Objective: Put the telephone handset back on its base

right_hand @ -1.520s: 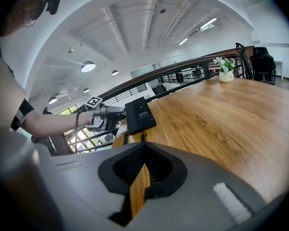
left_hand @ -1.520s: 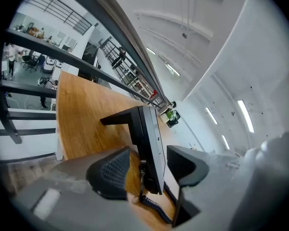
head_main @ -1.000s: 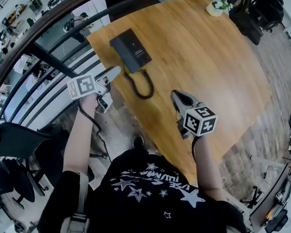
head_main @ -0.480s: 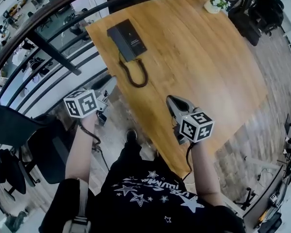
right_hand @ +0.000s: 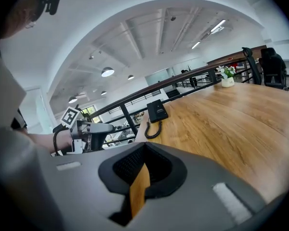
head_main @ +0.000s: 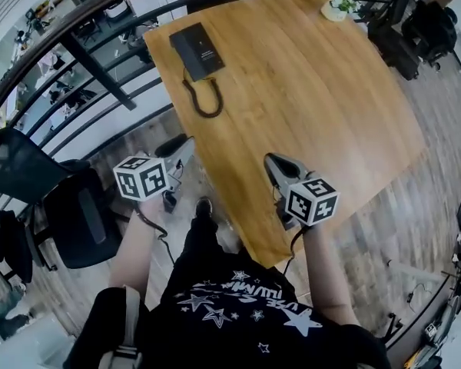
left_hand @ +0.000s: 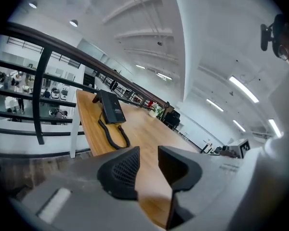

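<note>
Since the frame a second ago, both grippers have pulled back and the telephone point(head_main: 197, 50) now looks farther off, up at the far corner of the wooden table point(head_main: 315, 91). It is a flat black box. From here the handset cannot be told apart from the base, so it may already be lying on it. The curly cord point(head_main: 203, 98) hangs out of the telephone's near side and makes a loop on the wood. A handset like this is probably light, hard and smooth, so it could slip. The best place to hold it is likely the thin middle part, not the fat ends. The cord is springy and may tug it back. Just behind the telephone runs the dark railing point(head_main: 100, 75). A small potted plant point(head_main: 339, 6) sits well away from the telephone, at the table's other far corner. The left gripper point(head_main: 177, 151) is well apart from the telephone, off the table's edge and over the floor. Its jaws are closing, with a gap between them and nothing inside. The right gripper point(head_main: 275, 164) is over the near part of the table, also far from the telephone. Its jaws are pressed together and hold nothing.
</note>
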`<action>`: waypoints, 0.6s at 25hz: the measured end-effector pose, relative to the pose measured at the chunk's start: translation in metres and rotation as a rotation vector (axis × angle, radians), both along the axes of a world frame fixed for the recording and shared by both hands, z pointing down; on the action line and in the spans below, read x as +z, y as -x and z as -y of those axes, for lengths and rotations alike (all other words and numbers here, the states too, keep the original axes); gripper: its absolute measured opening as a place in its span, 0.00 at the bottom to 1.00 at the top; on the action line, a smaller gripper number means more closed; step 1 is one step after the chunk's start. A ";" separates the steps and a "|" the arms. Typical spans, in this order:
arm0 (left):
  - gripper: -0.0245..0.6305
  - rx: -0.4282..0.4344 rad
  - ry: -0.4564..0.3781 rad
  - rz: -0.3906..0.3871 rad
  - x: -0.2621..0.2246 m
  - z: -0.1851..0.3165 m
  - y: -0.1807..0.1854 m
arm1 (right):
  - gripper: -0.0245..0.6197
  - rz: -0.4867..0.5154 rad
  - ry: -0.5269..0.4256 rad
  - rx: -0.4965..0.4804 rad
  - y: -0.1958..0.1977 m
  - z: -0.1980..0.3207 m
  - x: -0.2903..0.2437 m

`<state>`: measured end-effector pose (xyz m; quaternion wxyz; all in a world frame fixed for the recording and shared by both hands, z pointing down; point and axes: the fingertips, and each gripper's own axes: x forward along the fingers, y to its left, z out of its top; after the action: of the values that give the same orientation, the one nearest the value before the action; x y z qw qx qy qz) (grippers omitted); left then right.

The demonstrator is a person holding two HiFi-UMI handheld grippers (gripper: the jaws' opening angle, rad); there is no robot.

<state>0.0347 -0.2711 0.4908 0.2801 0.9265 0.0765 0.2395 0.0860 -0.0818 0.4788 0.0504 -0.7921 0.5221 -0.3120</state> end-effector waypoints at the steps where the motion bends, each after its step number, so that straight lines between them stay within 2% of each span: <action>1: 0.23 -0.003 0.001 0.003 -0.001 -0.011 0.007 | 0.04 0.002 -0.005 -0.009 0.005 -0.007 -0.001; 9: 0.20 -0.099 0.001 -0.019 -0.013 -0.077 0.057 | 0.04 -0.010 -0.052 -0.092 0.027 -0.055 -0.012; 15: 0.17 -0.182 -0.032 -0.055 -0.032 -0.131 0.106 | 0.04 -0.016 -0.078 -0.190 0.054 -0.086 -0.018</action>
<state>-0.0714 -0.1398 0.4585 0.2835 0.9402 -0.0040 0.1887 0.0320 0.0040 0.4603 0.0474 -0.7390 0.6070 -0.2883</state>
